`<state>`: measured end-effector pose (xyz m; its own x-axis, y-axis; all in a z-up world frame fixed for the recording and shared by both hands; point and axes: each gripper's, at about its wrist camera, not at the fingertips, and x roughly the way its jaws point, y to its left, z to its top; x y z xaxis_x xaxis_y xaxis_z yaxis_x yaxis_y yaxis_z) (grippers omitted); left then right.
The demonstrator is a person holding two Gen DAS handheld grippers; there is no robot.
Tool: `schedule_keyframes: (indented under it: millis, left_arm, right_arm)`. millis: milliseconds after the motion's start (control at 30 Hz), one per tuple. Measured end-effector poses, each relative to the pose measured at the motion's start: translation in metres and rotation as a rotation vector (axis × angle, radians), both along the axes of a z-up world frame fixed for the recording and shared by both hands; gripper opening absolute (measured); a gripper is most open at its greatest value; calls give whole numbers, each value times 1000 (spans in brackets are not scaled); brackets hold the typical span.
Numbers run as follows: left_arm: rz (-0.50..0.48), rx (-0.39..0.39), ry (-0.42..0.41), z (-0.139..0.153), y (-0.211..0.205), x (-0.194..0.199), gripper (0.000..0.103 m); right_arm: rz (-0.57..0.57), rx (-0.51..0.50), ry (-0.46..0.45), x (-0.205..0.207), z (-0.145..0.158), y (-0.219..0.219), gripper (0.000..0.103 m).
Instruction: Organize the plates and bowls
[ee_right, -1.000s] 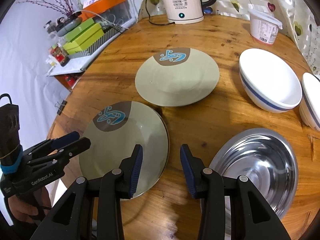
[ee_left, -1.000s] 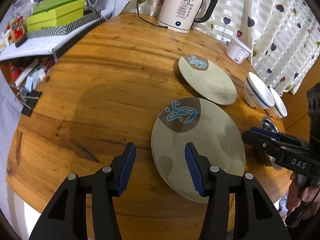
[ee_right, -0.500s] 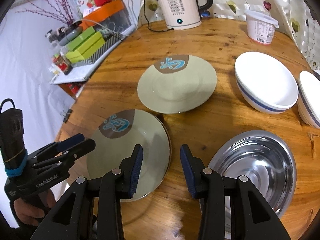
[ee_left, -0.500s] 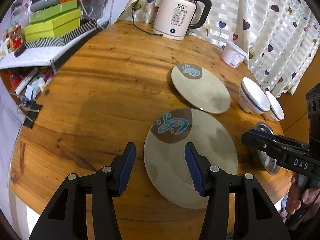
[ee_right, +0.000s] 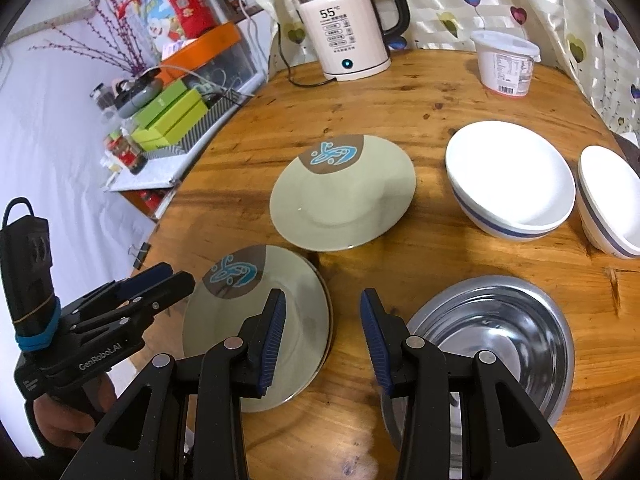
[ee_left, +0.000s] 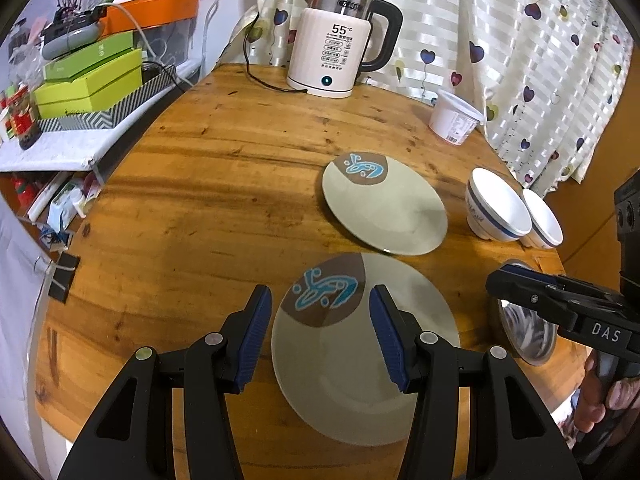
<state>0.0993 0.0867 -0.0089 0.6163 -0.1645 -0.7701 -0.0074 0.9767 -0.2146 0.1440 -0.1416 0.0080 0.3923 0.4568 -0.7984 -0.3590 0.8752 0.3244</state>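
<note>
Two pale green plates with a brown-and-blue motif lie on the round wooden table [ee_left: 208,200]: a near plate [ee_left: 360,364] [ee_right: 256,328] and a far plate [ee_left: 384,208] [ee_right: 344,200]. Two white bowls with blue bands [ee_right: 508,180] [ee_right: 610,200] [ee_left: 496,208] stand at the right. A steel bowl [ee_right: 492,348] [ee_left: 524,332] sits at the near right. My left gripper [ee_left: 318,334] is open above the near plate, empty; it also shows in the right wrist view [ee_right: 160,280]. My right gripper [ee_right: 322,338] is open, empty, between the near plate and the steel bowl.
A cream electric kettle [ee_left: 340,52] [ee_right: 348,28] with its cord stands at the table's far edge. A white plastic tub [ee_left: 454,122] [ee_right: 506,64] stands by the heart-print curtain. A shelf with green boxes [ee_left: 88,80] lies left of the table.
Both grippers have pulled back and risen, so the plates, bowls and kettle look farther away. Both stay open. Nothing on the table has moved.
</note>
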Motion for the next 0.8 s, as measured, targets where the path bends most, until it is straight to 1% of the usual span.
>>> schedule_keyframes:
  millis: [300, 800]
  left_arm:
    - [-23, -12, 2, 4, 1, 19, 52]
    - [-59, -7, 11, 5, -2, 50, 52]
  right_arm:
    - [-33, 14, 4, 15, 1, -3, 39]
    - [-90, 20, 28, 38, -2, -11, 39]
